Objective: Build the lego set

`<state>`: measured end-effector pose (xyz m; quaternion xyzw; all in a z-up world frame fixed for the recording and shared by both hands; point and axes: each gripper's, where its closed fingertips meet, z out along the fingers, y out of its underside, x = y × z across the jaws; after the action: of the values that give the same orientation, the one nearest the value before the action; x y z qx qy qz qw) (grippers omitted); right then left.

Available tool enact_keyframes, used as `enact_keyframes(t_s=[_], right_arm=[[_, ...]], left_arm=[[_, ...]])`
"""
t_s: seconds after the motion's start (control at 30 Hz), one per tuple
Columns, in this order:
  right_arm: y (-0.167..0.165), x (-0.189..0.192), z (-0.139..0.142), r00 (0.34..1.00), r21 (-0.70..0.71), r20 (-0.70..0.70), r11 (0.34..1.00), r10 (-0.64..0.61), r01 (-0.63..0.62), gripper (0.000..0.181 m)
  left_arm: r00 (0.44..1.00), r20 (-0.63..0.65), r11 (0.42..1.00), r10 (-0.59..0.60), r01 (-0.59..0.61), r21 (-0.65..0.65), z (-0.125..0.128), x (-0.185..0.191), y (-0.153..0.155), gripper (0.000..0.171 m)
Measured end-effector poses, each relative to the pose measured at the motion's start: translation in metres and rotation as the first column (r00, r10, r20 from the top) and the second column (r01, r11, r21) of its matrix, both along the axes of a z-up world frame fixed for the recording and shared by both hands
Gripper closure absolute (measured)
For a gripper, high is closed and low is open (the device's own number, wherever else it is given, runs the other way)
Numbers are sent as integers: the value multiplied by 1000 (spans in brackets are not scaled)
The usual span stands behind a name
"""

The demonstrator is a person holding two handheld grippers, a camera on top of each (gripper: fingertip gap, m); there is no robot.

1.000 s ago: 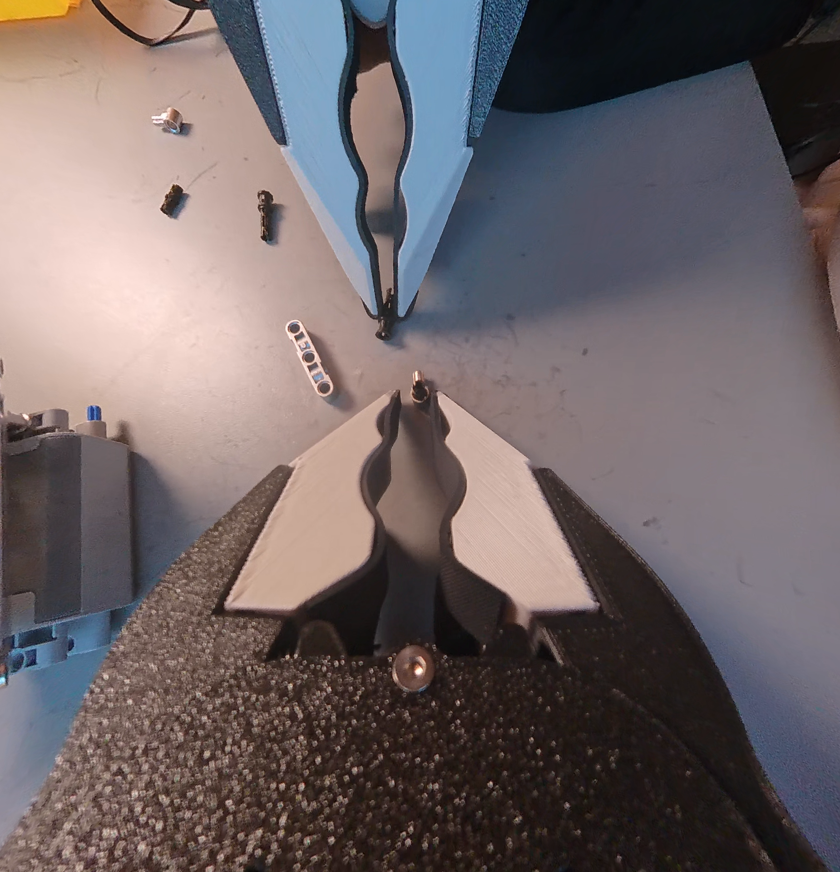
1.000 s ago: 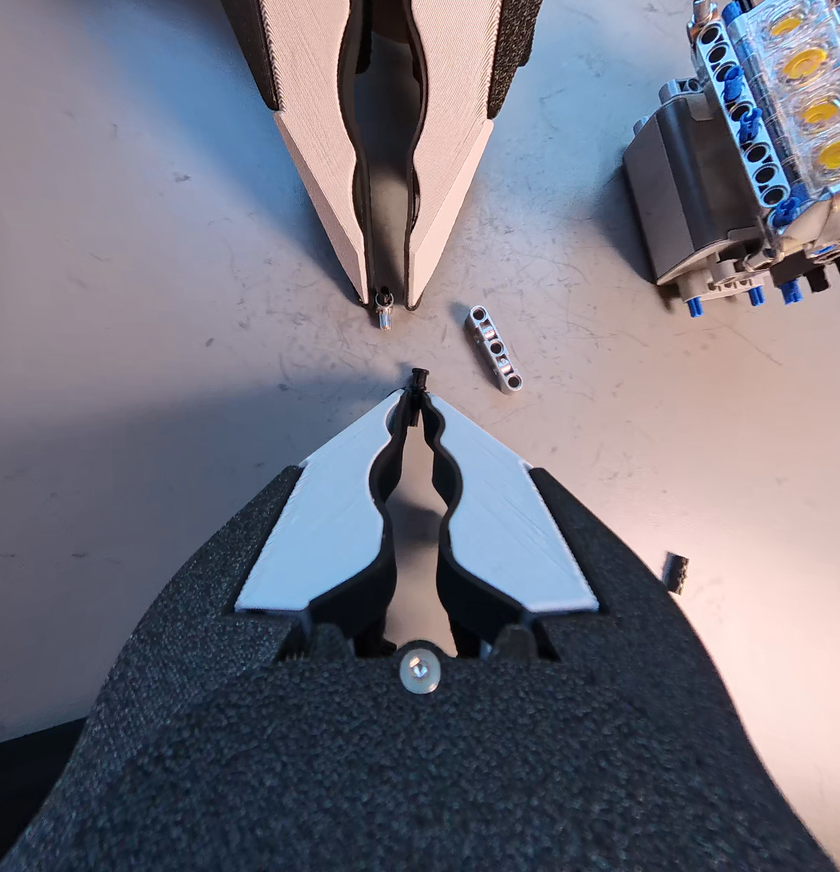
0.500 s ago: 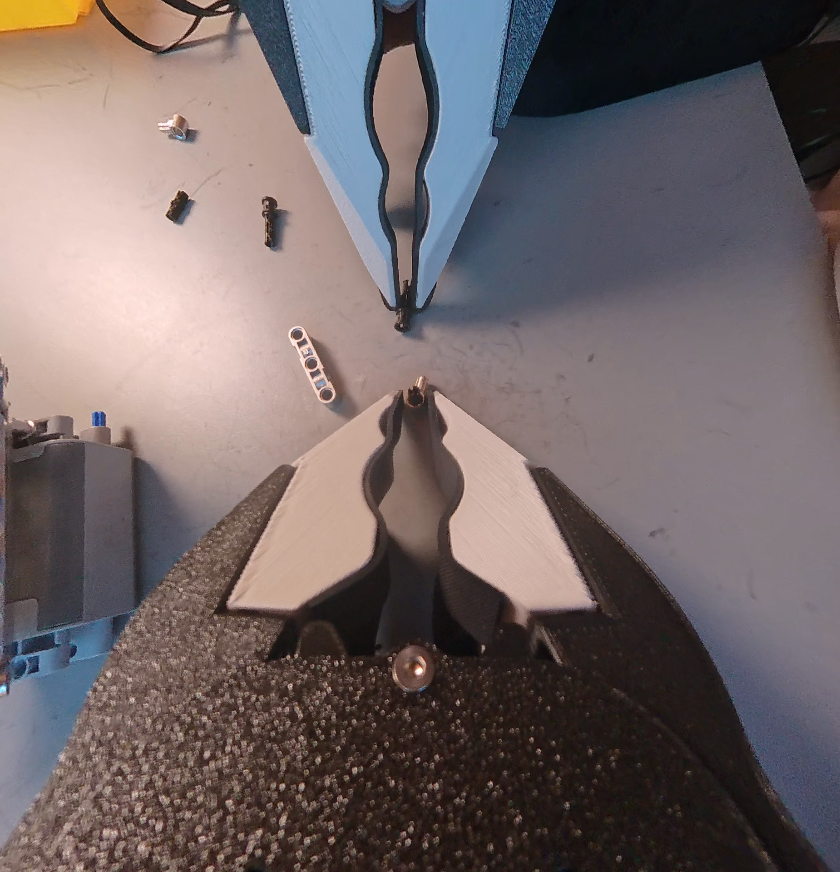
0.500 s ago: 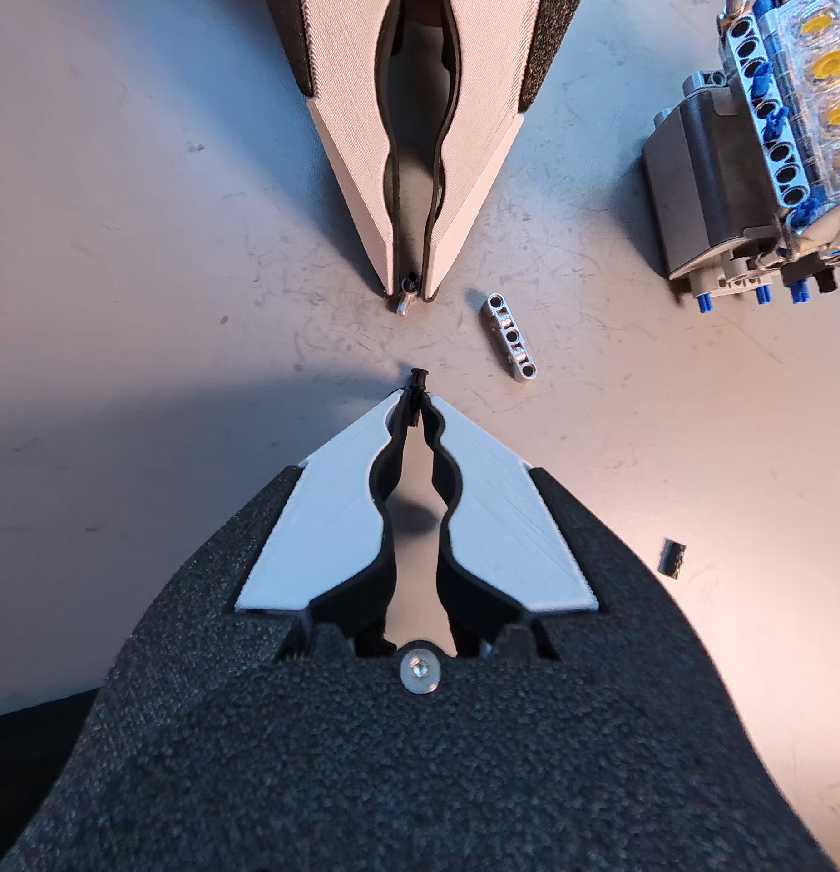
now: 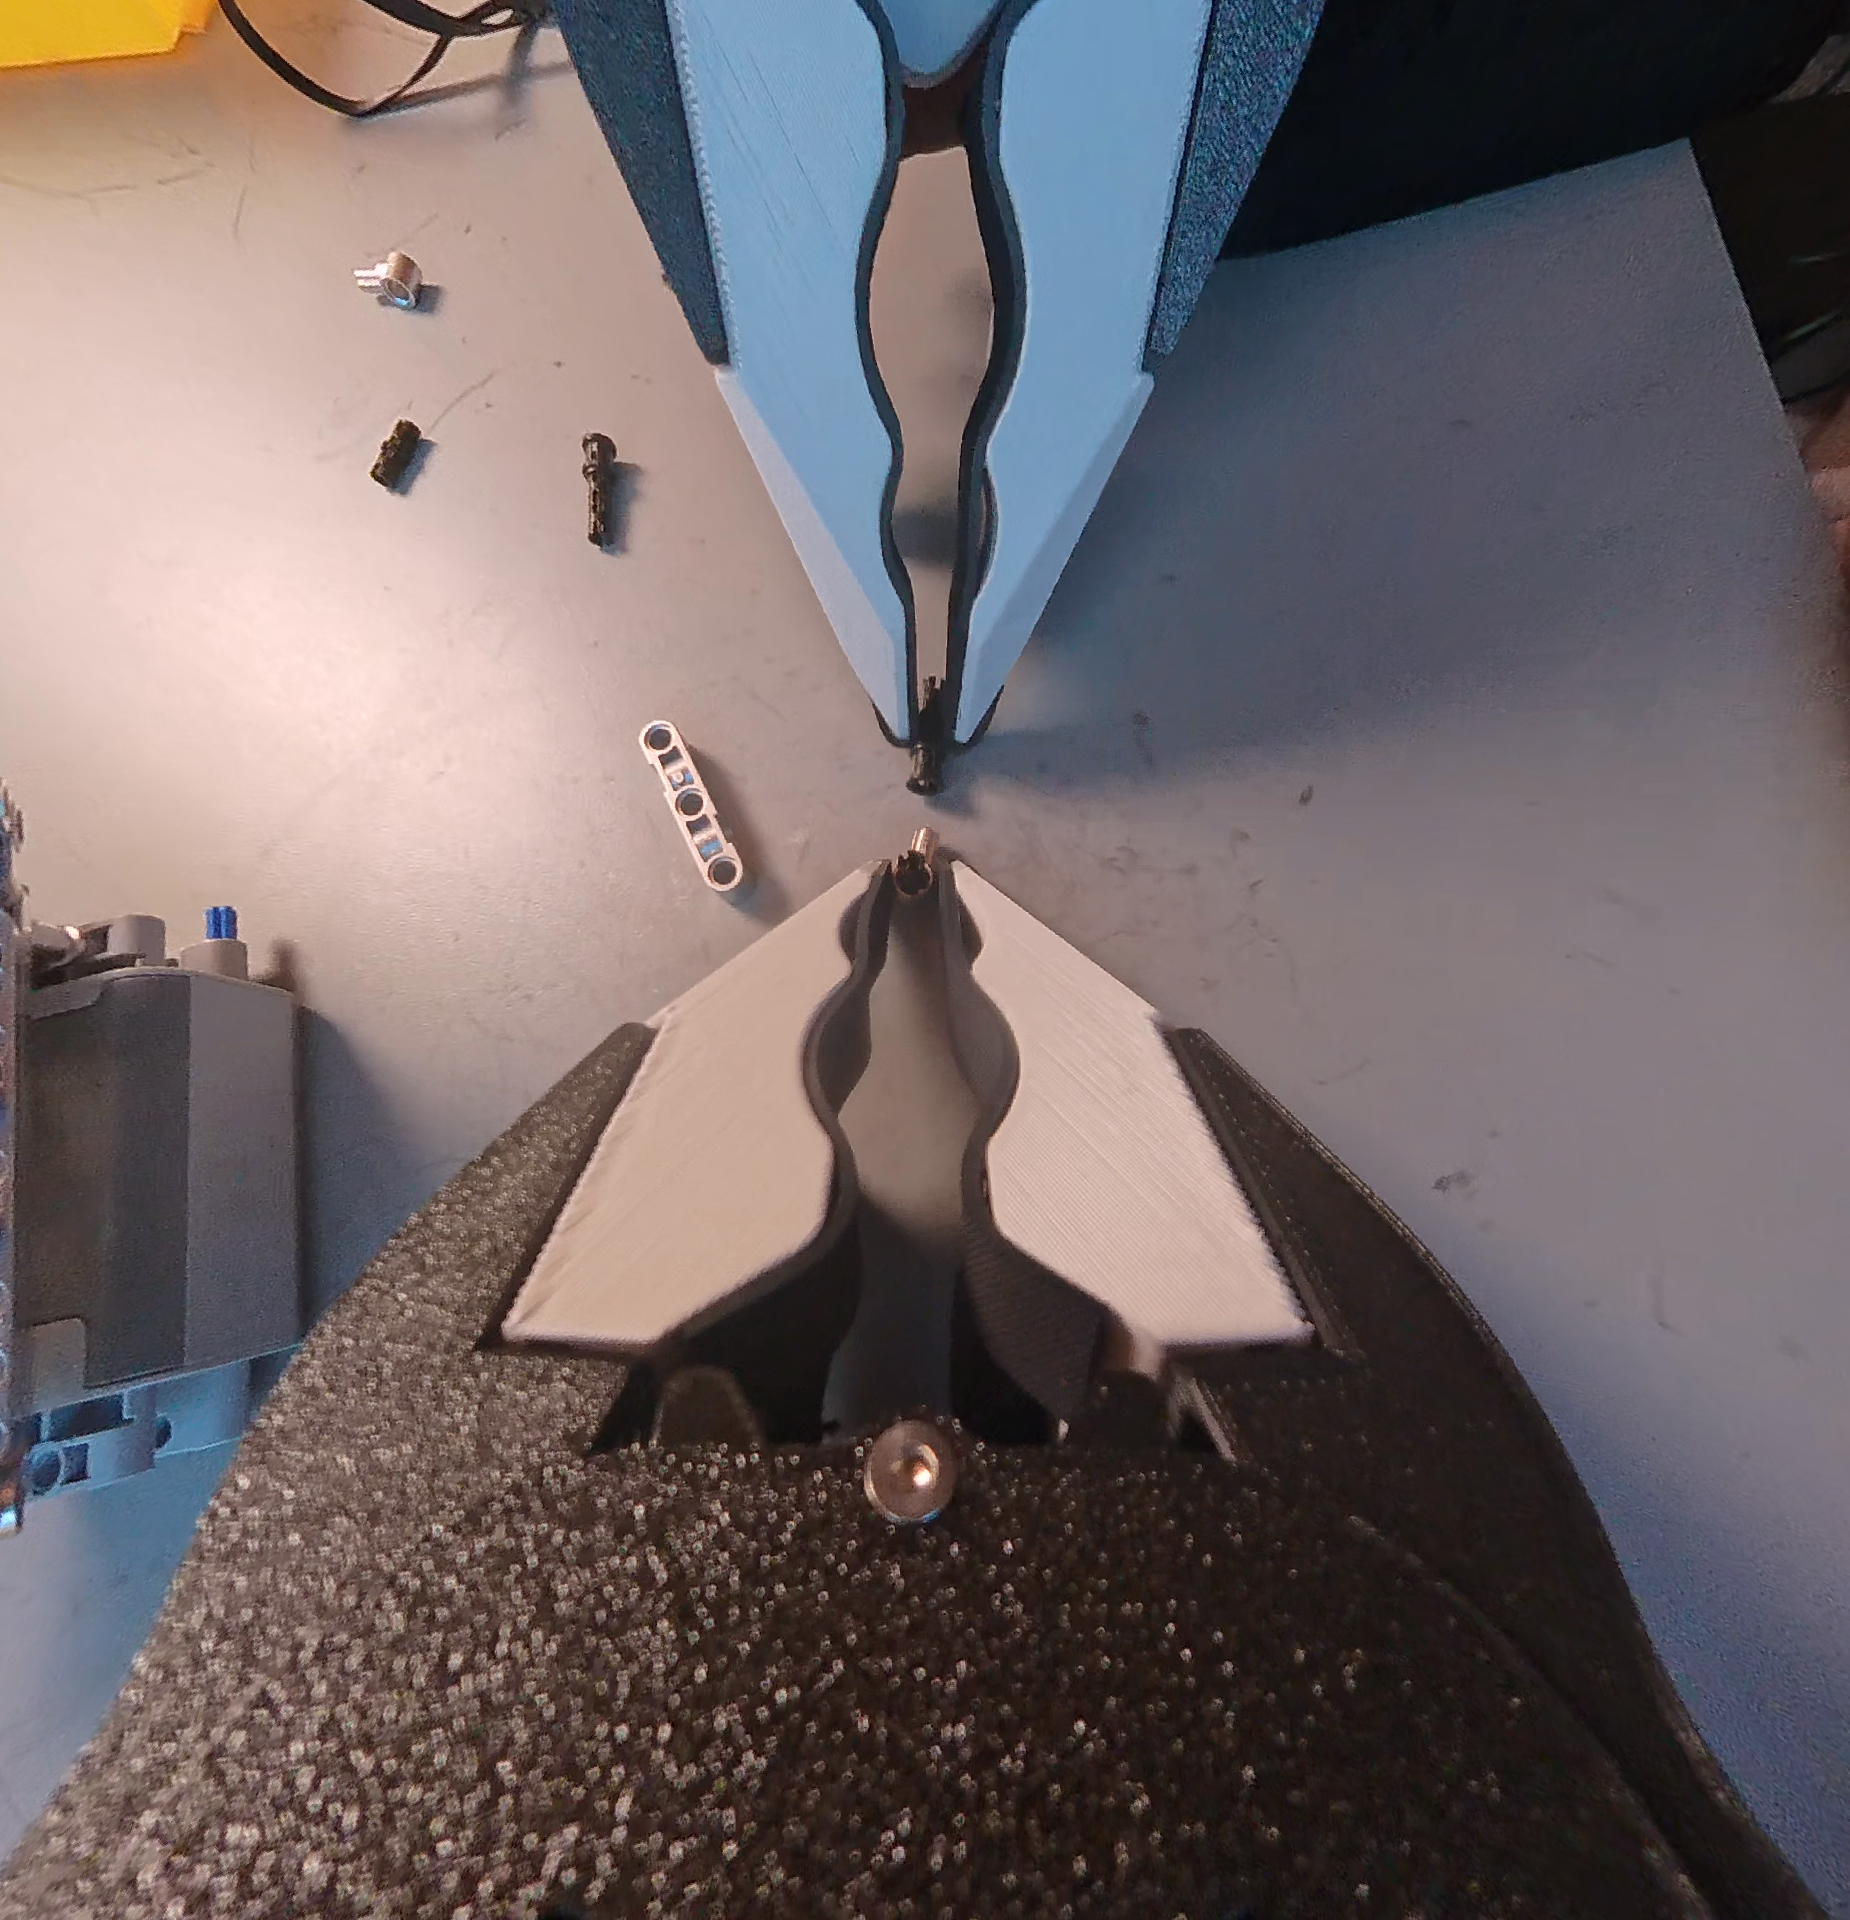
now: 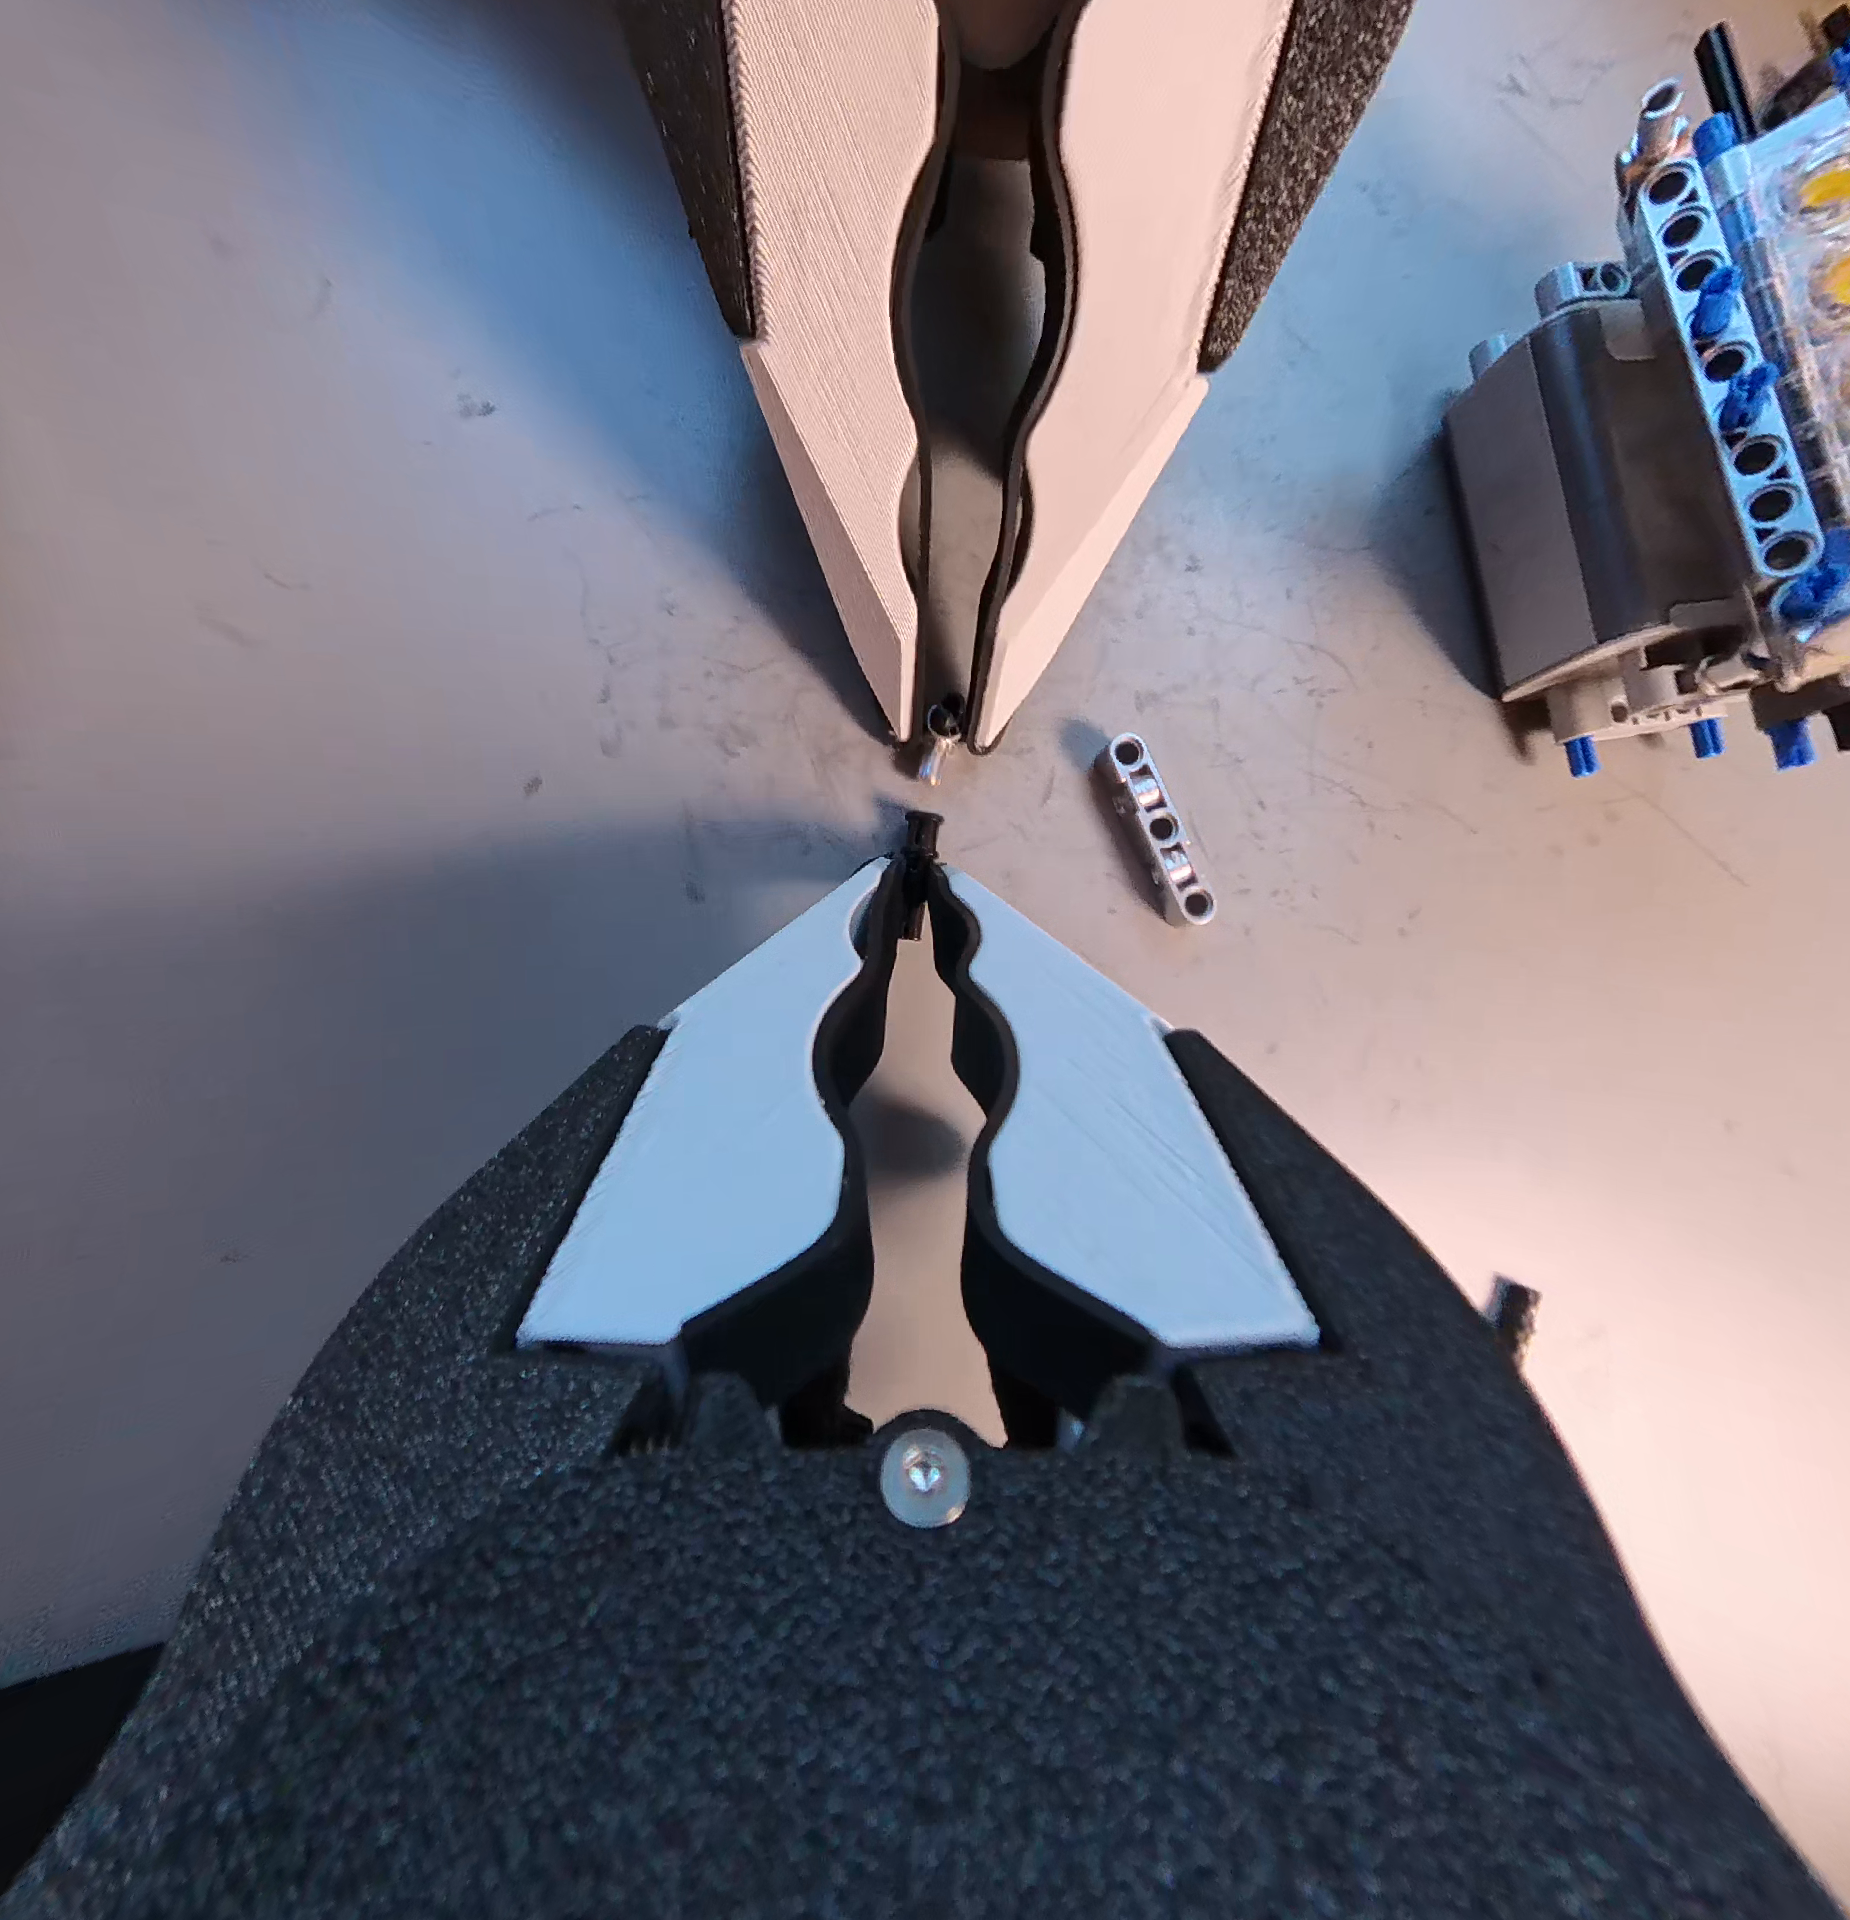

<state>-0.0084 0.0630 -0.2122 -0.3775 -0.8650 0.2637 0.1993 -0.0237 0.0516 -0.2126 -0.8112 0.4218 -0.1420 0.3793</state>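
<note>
Left wrist view: my left gripper (image 5: 916, 868) is clenched on a small silver-tipped connector (image 5: 913, 854). The right gripper (image 5: 929, 717) has closed in since a second ago; its black pin (image 5: 927, 750) now sits just short of the connector, nearly in line. A grey beam (image 5: 690, 805) lies just left; two black pins (image 5: 597, 488) and a bushing (image 5: 393, 278) lie farther left, the table (image 5: 1420, 727) edge far right.

Right wrist view: my right gripper (image 6: 913, 862) grasps the black pin. The motor block (image 6: 1669, 499) stands well apart at right; open table lies left.

Narrow gap between grippers — grey beam (image 5: 689, 821) perhaps crowding.
</note>
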Motion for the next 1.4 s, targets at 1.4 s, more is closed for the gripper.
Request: enact_keyframes(t_s=[1.4], right_arm=[[-10, -10, 0, 999, -37, -45, 999, -5, 3, 179]], left_arm=[[999, 43, 996, 6, -2, -92, 0, -2, -8, 171]])
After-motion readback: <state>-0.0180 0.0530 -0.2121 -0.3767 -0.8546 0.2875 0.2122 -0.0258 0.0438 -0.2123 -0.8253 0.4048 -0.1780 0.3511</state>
